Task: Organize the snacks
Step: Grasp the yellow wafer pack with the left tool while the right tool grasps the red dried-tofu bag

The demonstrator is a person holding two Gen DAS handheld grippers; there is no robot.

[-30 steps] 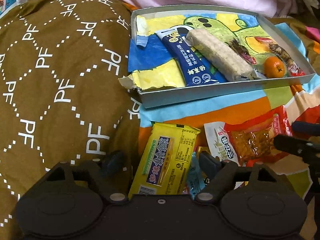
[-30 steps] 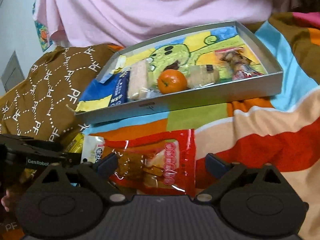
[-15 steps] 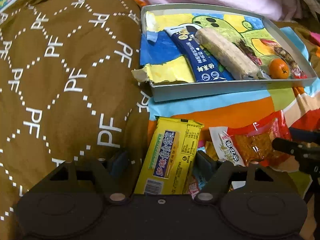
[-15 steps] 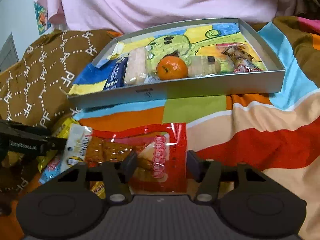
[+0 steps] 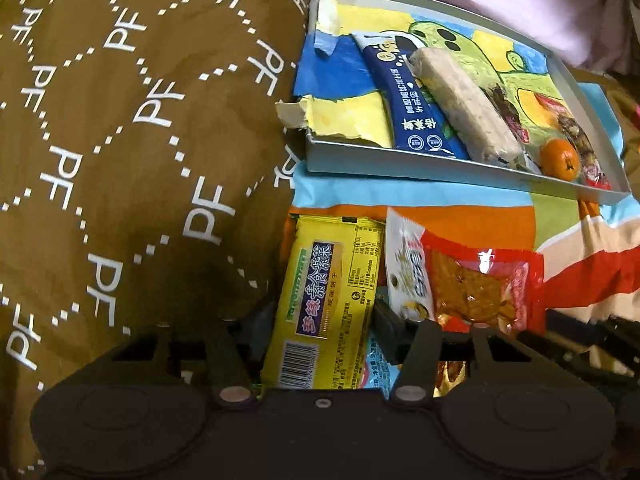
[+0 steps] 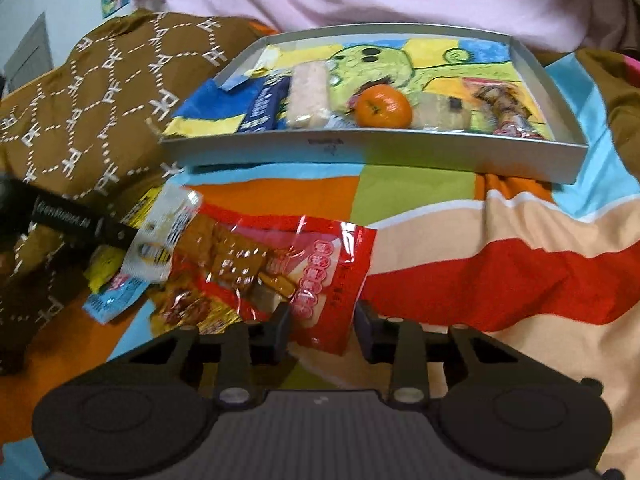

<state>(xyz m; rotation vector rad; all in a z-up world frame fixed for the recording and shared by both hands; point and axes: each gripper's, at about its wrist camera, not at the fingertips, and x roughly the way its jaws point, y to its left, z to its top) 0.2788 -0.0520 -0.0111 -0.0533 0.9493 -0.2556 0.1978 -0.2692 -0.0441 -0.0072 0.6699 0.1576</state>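
Left gripper [image 5: 320, 320] straddles the yellow biscuit pack [image 5: 328, 304], jaws at either long edge and apparently closed on it; full pad contact not confirmed. Right gripper [image 6: 322, 326] brackets the near corner of the red snack bag [image 6: 280, 264], jaws narrowed but a gap shows on the right side, so a firm pinch cannot be told. Both packs lie on the striped blanket [image 6: 500, 264], just short of the grey tray [image 6: 380, 148], which holds an orange [image 6: 383, 106] and wrapped bars. Risks: slick film slipping from a corner grip; small blue packet [image 6: 110, 300] beneath dragging along; the soft bedding tilting the tray when loaded.
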